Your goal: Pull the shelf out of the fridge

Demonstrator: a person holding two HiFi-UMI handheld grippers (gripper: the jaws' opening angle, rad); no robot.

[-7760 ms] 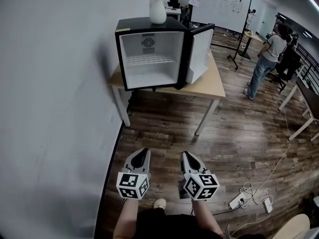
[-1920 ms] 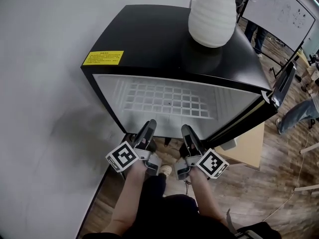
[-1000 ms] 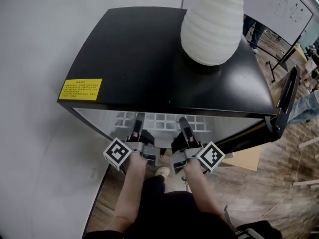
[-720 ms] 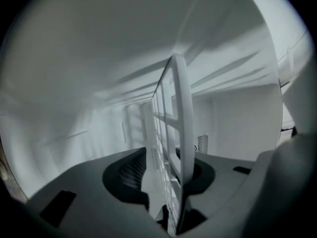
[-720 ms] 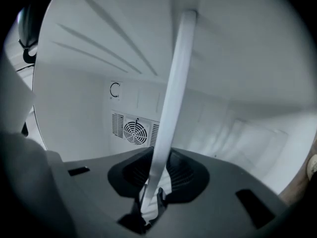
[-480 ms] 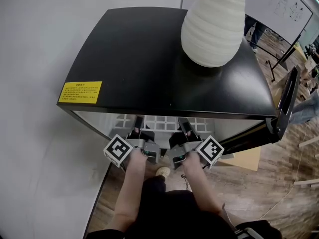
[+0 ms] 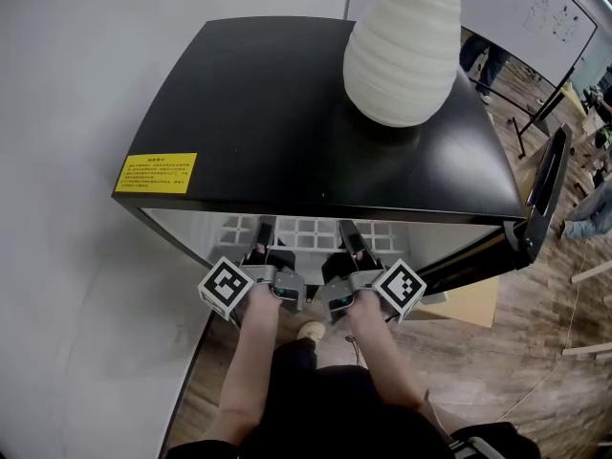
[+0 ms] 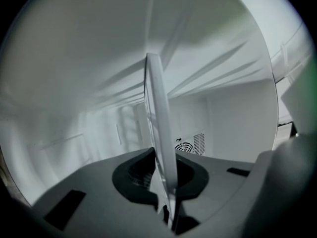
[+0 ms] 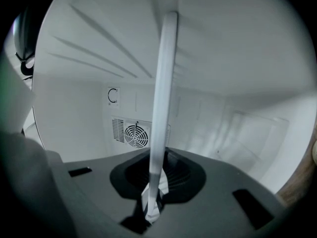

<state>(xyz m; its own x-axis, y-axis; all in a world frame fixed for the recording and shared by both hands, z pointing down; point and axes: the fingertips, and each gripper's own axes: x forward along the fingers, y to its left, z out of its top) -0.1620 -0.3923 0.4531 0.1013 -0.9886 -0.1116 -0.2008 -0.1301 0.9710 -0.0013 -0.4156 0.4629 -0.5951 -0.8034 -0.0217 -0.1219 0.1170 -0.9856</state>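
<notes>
The left gripper (image 7: pixel 260 229) and the right gripper (image 7: pixel 346 231) are a matched pair. Each has 2 slim black fingers running back into a silver-grey metal body with a small teal spot near the rear. Each carries a white cube printed with black square markers: the left cube (image 7: pixel 228 290) and the right cube (image 7: pixel 399 289). In the gripper views each body is matte dark grey, with a rounded black hollow in the middle and a rectangular slot on either side. The person's forearms are bare. The person wears a black garment (image 7: pixel 316 404) and a light-coloured shoe (image 7: pixel 311 330).
</notes>
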